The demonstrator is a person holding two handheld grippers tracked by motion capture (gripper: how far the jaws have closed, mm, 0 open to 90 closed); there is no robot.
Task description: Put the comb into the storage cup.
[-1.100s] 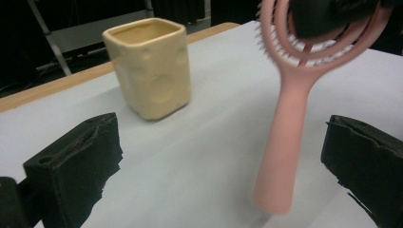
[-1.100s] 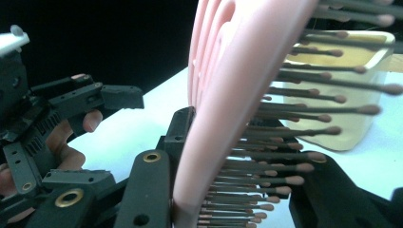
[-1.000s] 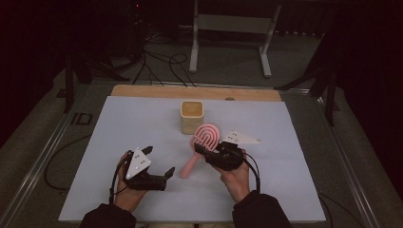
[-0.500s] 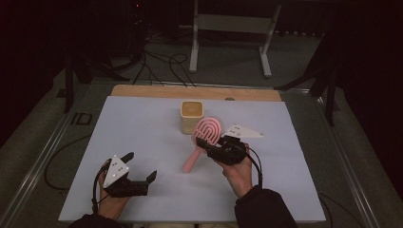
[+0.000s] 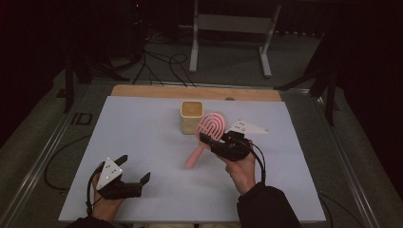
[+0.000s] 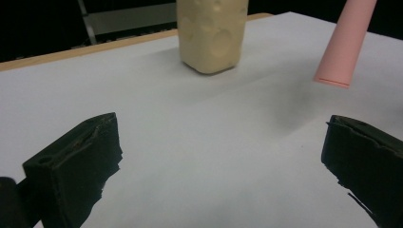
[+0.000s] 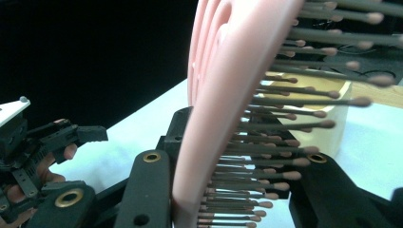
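A: Holding the brush (image 5: 209,132) w/ the right tool (image 5: 215,142), jaws clamped on its head. Pink brush, oval head, bristles dark w/ rounded tips. In the right gripper view the head (image 7: 228,109) stands edge-on between the jaws, bristles pointing to that view's right.

B: Where's it sit over the table (image 5: 142,142)?

A: Abt mid-table, a bit toward the right edge. Head is up by the cup (image 5: 191,116); handle slants down toward the near edge. Can't tell if the handle end touches the sheet. In the left gripper view the handle's tip (image 6: 344,47) hangs at upper right, seemingly just above the surface.

B: Cup?

A: Pale yellow, squarish, upright, nr the far edge at the middle. Brush head is just beside it on the right; touching or not, can't tell. Left gripper view shows it (image 6: 211,33) straight ahead, well apart from that tool.

B: Left tool?

A: Left tool (image 5: 135,173) is nr the near left corner, jaws wide, nothing between them, just bare white table. It's held low, pointing toward the middle. Also shows at far left in the right gripper view (image 7: 71,137), fingers wrapped on its body.

B: Gap between the two tools?

A: Well apart, left one nearer the near edge.
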